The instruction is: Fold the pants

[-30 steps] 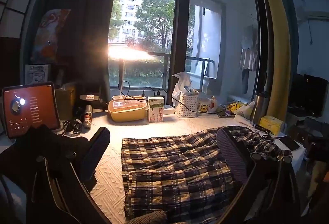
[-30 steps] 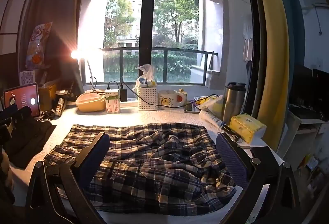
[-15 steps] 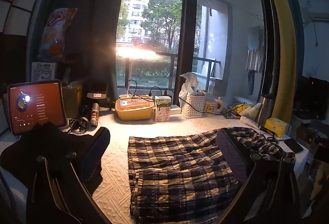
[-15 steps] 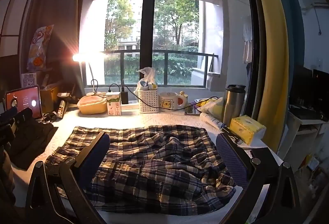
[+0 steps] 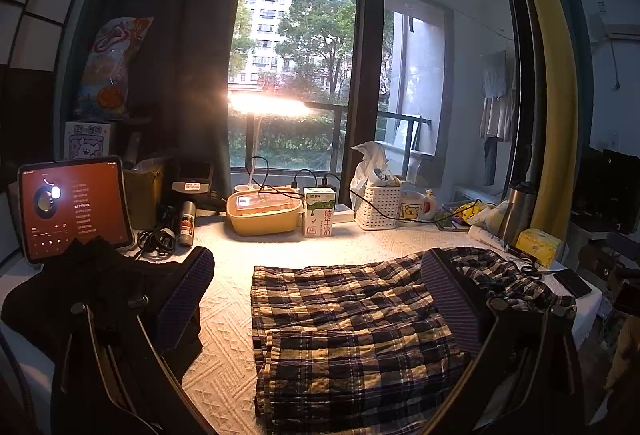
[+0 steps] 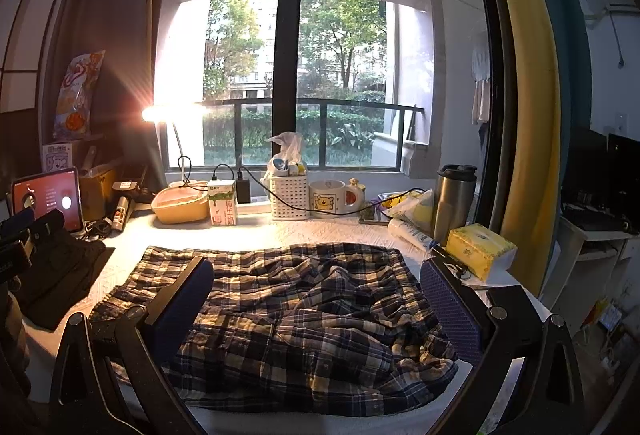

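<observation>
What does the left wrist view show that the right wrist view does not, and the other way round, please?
Only the left wrist view shows a dark phone at the table's right edge and the tablet large and close. Only the right wrist view shows the left gripper itself, over the black garment, and the rumpled right end of the plaid pants in full. Both share the pants, the milk carton, the yellow container, the white basket, the steel tumbler and the lit lamp; each view's own gripper stands open and empty.
</observation>
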Demonstrator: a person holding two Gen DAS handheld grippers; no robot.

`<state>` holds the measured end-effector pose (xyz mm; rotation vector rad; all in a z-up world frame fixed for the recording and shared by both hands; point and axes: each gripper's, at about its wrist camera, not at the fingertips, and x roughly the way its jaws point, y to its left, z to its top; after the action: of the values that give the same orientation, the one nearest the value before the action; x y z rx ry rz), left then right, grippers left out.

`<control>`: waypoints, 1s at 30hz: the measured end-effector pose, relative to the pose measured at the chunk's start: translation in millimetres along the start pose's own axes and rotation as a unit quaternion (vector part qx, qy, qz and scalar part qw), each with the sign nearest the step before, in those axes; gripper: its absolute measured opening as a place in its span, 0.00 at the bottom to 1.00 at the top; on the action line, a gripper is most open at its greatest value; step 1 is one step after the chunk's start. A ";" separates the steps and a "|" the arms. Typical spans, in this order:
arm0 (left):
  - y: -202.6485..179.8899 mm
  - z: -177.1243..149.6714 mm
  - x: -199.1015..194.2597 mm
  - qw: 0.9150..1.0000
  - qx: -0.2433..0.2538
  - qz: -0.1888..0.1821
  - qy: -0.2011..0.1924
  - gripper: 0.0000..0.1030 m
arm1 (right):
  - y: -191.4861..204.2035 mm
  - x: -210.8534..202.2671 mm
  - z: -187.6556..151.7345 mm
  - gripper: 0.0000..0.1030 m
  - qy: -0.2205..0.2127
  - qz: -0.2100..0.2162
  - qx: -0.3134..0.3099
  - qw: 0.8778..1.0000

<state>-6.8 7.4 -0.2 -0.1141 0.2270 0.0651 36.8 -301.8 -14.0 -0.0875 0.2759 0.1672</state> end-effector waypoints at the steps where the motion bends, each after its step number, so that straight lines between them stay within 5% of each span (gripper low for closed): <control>1: 0.3 0.2 -0.1 1.000 0.000 0.000 0.000 0.99 | -0.1 0.2 0.0 1.00 0.000 0.000 0.000 1.000; 30: -0.4 -2.0 -2.9 1.000 0.001 0.000 0.001 0.99 | 1.0 0.3 -2.0 1.00 0.005 0.001 0.003 1.000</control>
<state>-10.0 6.6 -1.4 -0.1131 0.2296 0.0639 36.3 -301.0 -16.1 -0.0831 0.2866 0.1679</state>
